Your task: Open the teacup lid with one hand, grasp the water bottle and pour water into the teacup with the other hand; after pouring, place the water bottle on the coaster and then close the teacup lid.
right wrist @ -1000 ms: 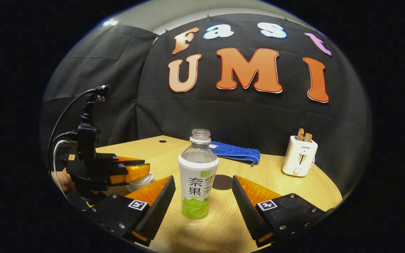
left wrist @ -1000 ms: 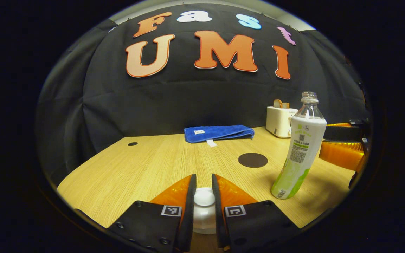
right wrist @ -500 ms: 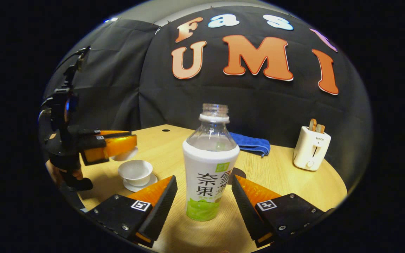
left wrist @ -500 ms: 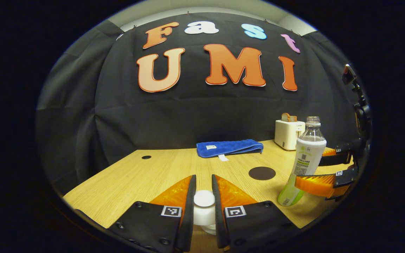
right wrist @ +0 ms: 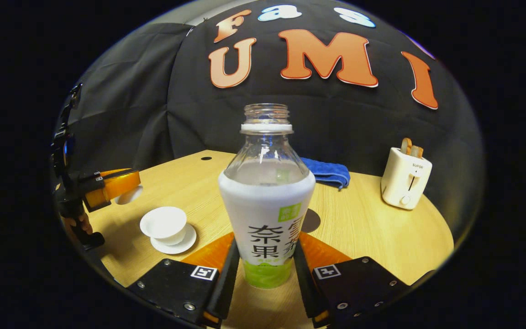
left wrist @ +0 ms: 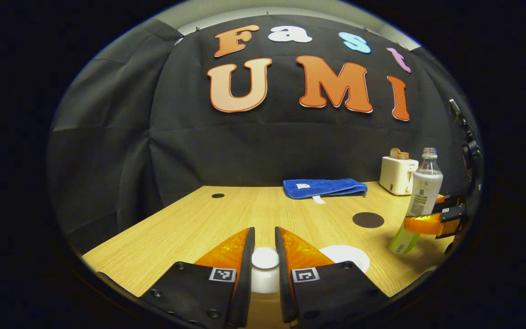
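Note:
My left gripper (left wrist: 264,241) is shut on the knob of the white teacup lid (left wrist: 265,269) and holds it in the air, to the left of the cup. The white teacup (right wrist: 163,224) stands uncovered on its saucer (right wrist: 177,246); its rim (left wrist: 345,255) shows just right of my left fingers. My right gripper (right wrist: 265,262) is shut on the lower body of the uncapped water bottle (right wrist: 267,201), which is upright with its base at the table. The bottle (left wrist: 420,196) stands near the dark round coaster (left wrist: 368,220).
A folded blue towel (left wrist: 324,188) lies at the back of the wooden table (left wrist: 190,228). A white toaster (right wrist: 404,176) stands at the back right. A small cable hole (left wrist: 218,195) sits at the far left. A hand (right wrist: 80,226) holds the left gripper (right wrist: 110,186).
My left gripper has lifted the lid off the teacup and carried it left. My right gripper moved in and shut on the bottle.

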A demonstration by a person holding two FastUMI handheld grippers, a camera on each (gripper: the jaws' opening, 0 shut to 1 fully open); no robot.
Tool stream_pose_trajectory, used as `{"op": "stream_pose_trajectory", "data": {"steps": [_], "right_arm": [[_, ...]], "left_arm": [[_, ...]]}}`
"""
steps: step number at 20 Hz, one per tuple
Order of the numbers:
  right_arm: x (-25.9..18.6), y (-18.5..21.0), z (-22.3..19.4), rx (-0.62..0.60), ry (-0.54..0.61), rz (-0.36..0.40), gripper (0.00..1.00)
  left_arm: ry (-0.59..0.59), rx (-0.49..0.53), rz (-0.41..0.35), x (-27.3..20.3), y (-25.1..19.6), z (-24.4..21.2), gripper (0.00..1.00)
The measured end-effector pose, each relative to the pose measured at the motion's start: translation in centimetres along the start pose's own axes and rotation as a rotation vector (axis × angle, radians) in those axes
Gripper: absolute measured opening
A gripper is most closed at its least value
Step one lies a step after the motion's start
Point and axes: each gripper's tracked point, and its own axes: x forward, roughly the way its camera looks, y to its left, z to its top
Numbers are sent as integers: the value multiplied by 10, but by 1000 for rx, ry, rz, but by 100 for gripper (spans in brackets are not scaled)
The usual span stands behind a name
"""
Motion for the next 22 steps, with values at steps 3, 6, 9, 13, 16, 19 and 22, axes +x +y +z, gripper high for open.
{"op": "stream_pose_trajectory", "data": {"steps": [3,6,9,13,16,19,22], "right_arm": [[2,-13,13,-114,-3,-69,63],[4,-21,22,-243,-2,-120,62],[1,-22,29,-383,-8,-151,62],[-2,-21,37,-561,-28,-218,62],[16,-19,40,-691,-33,-262,62],[14,-14,45,-802,-56,-288,62],[14,-9,52,-925,-78,-313,62]], "left_arm": [[6,-7,24,-3,16,-4,30],[11,-11,49,-7,34,-7,31],[15,-13,75,-10,50,-9,30],[13,-14,102,-15,67,-10,30],[10,-14,118,-20,77,-12,30],[10,-19,123,-24,83,-14,29],[9,-22,111,-27,84,-17,30]]}}
